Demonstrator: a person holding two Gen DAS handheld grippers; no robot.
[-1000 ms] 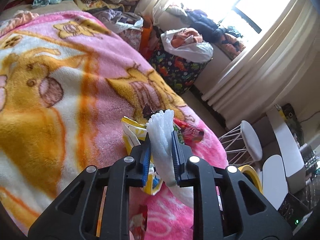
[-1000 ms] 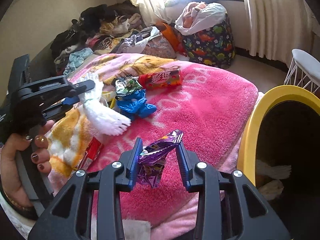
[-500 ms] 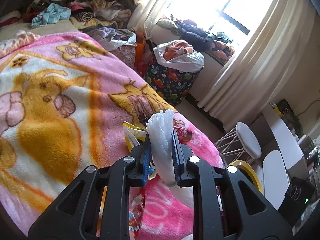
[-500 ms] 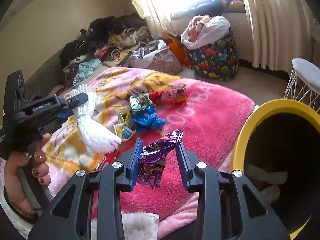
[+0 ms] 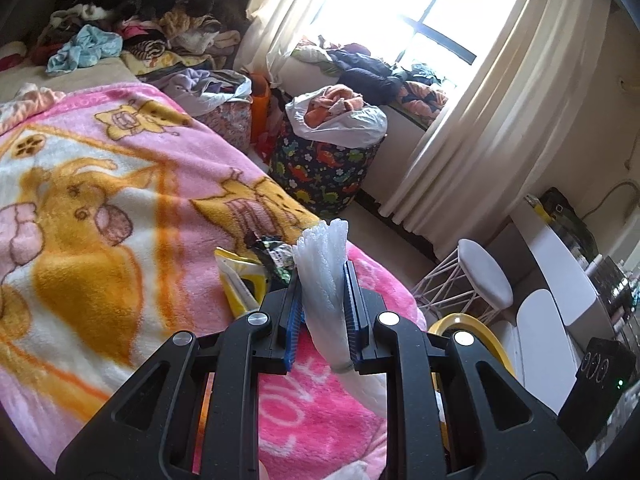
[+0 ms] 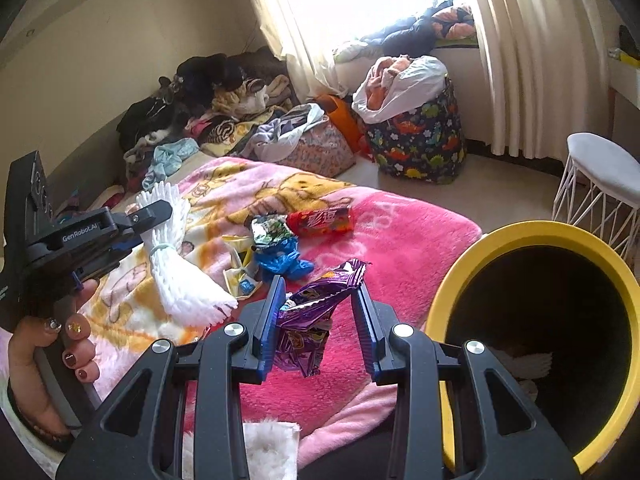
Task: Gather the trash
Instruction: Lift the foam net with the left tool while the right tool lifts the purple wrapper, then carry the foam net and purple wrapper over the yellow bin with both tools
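My left gripper (image 5: 321,276) is shut on a white foam net sleeve (image 5: 324,280), held above the pink blanket (image 5: 120,184). In the right wrist view that sleeve (image 6: 180,276) hangs from the left gripper (image 6: 160,216), with a hand around the handle. My right gripper (image 6: 318,288) is shut on a crumpled purple wrapper (image 6: 312,312). A yellow-rimmed black bin (image 6: 532,320) stands open at the right, with white scraps inside. On the blanket lie a red packet (image 6: 320,222), a green wrapper (image 6: 270,230), a blue crumpled bag (image 6: 282,262) and a yellow wrapper (image 6: 240,276).
A dinosaur-print basket (image 6: 416,144) stuffed with clothes stands by the curtain. Piles of clothing (image 6: 208,104) crowd the far end of the bed. A white wire stool (image 6: 600,184) stands behind the bin. A white desk (image 5: 560,280) is at the right.
Both grippers have risen with their loads, so more of the room and bin shows. The foam sleeve and purple wrapper stay gripped; the trash on the blanket has not moved.
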